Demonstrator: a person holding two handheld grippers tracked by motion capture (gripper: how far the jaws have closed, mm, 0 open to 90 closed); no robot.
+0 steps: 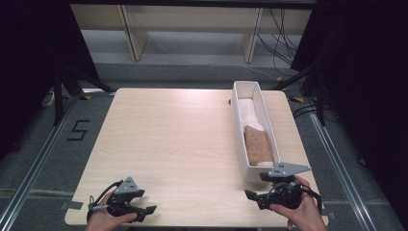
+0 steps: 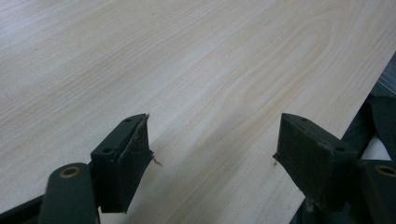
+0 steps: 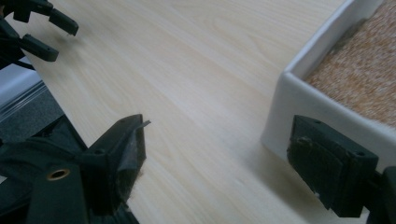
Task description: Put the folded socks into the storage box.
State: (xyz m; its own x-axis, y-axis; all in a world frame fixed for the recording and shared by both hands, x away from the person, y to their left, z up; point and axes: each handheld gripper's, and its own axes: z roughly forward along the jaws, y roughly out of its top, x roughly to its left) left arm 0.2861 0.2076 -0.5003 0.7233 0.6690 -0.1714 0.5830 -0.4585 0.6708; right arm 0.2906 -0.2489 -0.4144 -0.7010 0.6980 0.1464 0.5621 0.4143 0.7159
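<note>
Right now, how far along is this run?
Barely started. Done: nothing visibly moved; the brown cloth and white cloth lie in the white bin. In hand: nothing, left gripper and right gripper open, empty. Left: likely reaching into the bin.

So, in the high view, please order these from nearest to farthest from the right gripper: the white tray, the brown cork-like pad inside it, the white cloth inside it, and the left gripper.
From the right gripper:
1. White tray, its near end just beside the gripper.
2. Brown pad, in the tray's near half.
3. White cloth, in the tray's far half.
4. Left gripper, across the table at the near left edge.
</note>
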